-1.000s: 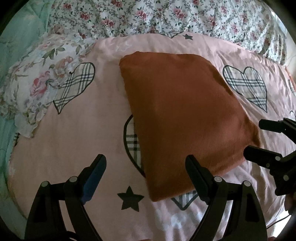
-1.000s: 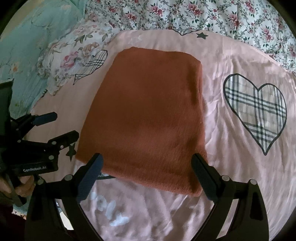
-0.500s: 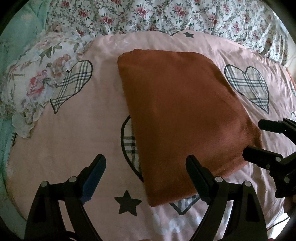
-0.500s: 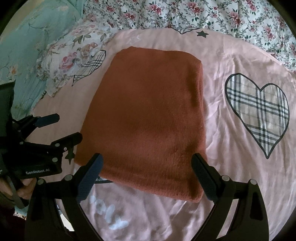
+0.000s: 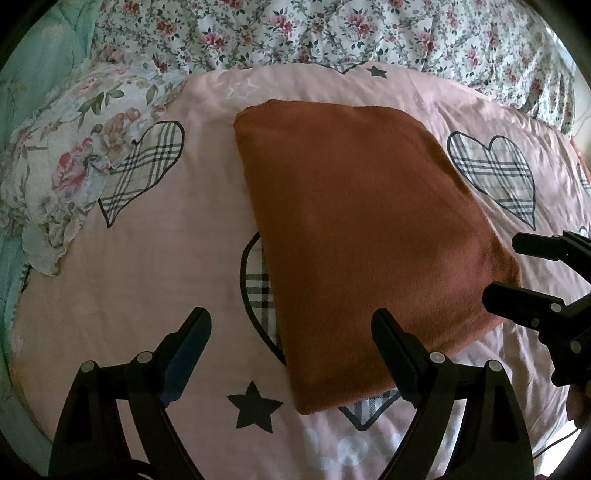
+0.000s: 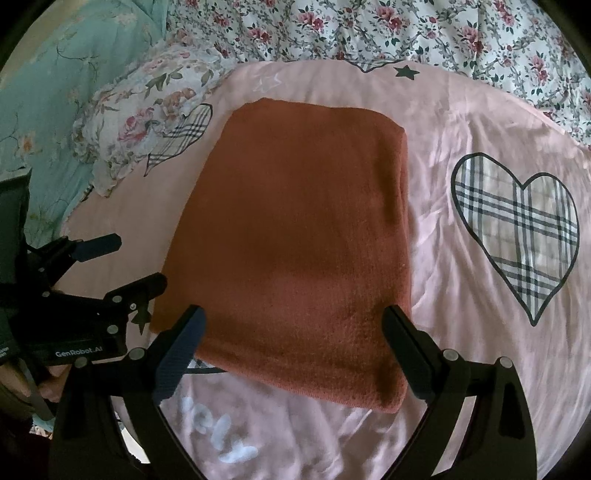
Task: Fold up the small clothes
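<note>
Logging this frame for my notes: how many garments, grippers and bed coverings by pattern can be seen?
Rust-orange folded garment: 1
Grippers, left gripper and right gripper, both open: 2
Pink heart-print sheet: 1
Small-flower quilt: 1
Large-rose pillow: 1
Teal floral cloth: 1
Total: 7

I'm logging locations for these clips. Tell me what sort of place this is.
Most likely a bedroom, with the folding done on a bed. A pink sheet printed with plaid hearts covers the surface, a floral quilt lies bunched along its far edge, and a floral pillow sits at the left. The folded rust-coloured garment lies on the sheet.
</note>
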`<state>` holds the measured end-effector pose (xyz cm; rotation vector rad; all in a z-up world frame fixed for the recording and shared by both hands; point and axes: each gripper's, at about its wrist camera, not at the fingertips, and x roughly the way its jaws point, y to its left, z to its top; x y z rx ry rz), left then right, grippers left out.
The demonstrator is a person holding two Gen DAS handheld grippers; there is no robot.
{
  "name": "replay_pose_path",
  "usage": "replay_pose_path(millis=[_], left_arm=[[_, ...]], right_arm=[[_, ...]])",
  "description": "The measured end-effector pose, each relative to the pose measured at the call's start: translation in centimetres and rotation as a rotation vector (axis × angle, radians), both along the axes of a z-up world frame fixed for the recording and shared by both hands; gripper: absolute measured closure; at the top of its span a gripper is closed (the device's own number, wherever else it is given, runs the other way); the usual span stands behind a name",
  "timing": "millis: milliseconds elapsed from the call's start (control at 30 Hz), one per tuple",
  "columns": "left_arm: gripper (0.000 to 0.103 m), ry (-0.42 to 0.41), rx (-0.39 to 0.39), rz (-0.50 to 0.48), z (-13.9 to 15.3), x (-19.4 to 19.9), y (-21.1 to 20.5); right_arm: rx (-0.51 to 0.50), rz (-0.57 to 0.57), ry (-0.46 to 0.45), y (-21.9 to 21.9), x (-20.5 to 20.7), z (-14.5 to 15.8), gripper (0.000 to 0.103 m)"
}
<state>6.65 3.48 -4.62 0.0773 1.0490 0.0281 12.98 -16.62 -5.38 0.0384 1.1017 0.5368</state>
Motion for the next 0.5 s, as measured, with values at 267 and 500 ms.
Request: replay_pose_path(millis=[267,500], left_arm=[[0.013,-0.002,-0.009,0.003,0.04,-0.02,-0.04],[0.013,-0.005,-0.011,0.001,0.17,0.11,-0.13]], right_arm=[[0.002,0.003,0.000,0.00,0.23,0.10,0.007],[0.002,0.001,-0.001,0.02,0.22,0.09,0.007]])
